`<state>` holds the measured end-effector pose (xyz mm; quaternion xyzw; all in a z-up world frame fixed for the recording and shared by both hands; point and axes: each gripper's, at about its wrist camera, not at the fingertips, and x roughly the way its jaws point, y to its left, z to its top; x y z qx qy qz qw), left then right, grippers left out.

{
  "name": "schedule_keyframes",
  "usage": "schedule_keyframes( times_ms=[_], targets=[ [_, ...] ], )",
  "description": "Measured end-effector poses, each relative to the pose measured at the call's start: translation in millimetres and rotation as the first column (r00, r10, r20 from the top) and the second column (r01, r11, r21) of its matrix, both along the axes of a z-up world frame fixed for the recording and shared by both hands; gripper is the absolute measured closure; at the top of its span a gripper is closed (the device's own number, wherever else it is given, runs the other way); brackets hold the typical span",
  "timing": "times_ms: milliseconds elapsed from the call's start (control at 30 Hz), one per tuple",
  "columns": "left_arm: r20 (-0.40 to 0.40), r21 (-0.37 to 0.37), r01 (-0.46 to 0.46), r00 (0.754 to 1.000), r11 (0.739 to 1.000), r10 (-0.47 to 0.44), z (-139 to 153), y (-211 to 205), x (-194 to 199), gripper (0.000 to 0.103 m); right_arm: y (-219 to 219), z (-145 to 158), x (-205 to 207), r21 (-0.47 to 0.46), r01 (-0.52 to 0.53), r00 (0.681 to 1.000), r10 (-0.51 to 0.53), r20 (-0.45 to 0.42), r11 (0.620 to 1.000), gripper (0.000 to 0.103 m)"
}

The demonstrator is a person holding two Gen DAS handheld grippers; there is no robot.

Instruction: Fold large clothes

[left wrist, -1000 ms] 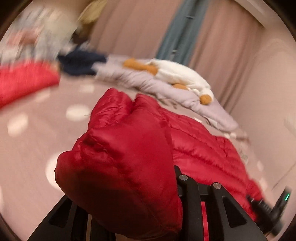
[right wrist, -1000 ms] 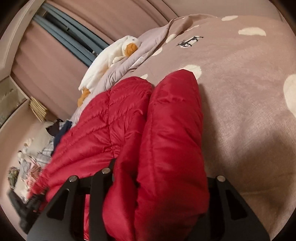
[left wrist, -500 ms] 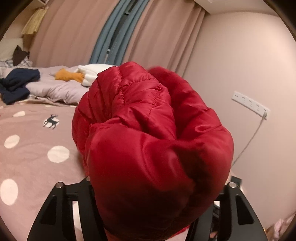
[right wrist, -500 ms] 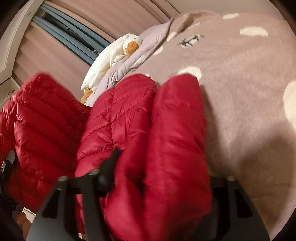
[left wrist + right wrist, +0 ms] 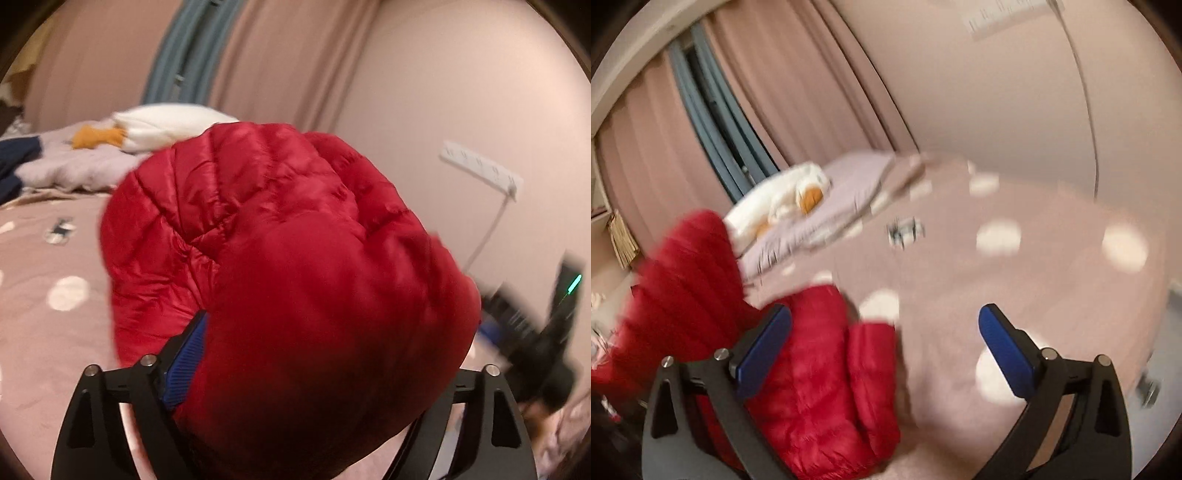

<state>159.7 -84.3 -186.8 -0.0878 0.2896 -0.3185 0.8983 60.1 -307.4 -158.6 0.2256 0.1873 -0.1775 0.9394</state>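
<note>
A red quilted puffer jacket [image 5: 295, 288] fills the left wrist view, bunched up between my left gripper's [image 5: 314, 354] fingers, which are shut on it and hold it above the bed. A blue pad [image 5: 186, 365] shows at the left. In the right wrist view the jacket [image 5: 812, 369] lies partly on the bed at the lower left and rises at the left. My right gripper [image 5: 884, 336] is open and empty above the bed, its left pad [image 5: 764, 347] next to the jacket.
The bed has a pink cover with white dots [image 5: 1015, 288]. A white and orange plush toy [image 5: 786, 199] lies on a lilac quilt [image 5: 842, 199] at the head. Dark blue clothes [image 5: 14, 162] lie far left. Curtains [image 5: 277, 66], wall and power strip [image 5: 480, 170] stand behind.
My right gripper has let go of the jacket, opened and lifted off it. My left gripper has kept its hold and swung the bunched jacket upward.
</note>
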Motion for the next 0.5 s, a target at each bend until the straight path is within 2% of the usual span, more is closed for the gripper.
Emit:
schedule_keyframes(
  times_ms=[67, 100, 167, 233, 333, 433, 500],
  targets=[
    [-0.058, -0.002, 0.039, 0.998, 0.999, -0.039, -14, -16, 9, 0.017, 4, 20, -6, -0.076, 0.022, 1.000, -0.021, 0.016, 0.997, 0.001],
    [-0.118, -0.020, 0.071, 0.990, 0.997, -0.073, -28, -27, 19, 0.017, 5, 27, -9, -0.106, 0.039, 0.999, -0.036, 0.027, 0.994, 0.001],
    [-0.166, -0.044, 0.109, 0.979, 0.993, -0.115, -47, -40, 30, 0.017, 3, 37, -10, -0.129, 0.062, 0.998, -0.058, 0.031, 0.990, 0.001],
    [-0.139, 0.016, 0.157, 0.978, 0.988, -0.153, -62, -60, 33, 0.017, -1, 44, -9, -0.137, 0.064, 0.997, -0.059, 0.045, 0.989, 0.000],
    [-0.112, 0.073, 0.145, 0.984, 0.987, -0.136, -63, -73, 29, 0.017, 1, 49, -2, -0.191, 0.059, 0.998, -0.052, 0.041, 0.980, 0.001],
    [-0.094, 0.080, 0.172, 0.982, 0.982, -0.164, -64, -74, 32, 0.017, 2, 42, 2, -0.209, 0.045, 0.999, -0.043, 0.017, 0.977, 0.001],
    [-0.091, 0.071, 0.175, 0.981, 0.982, -0.169, -63, -71, 32, 0.017, -1, 39, 0, -0.176, 0.034, 0.999, -0.033, 0.011, 0.984, 0.001]
  ],
)
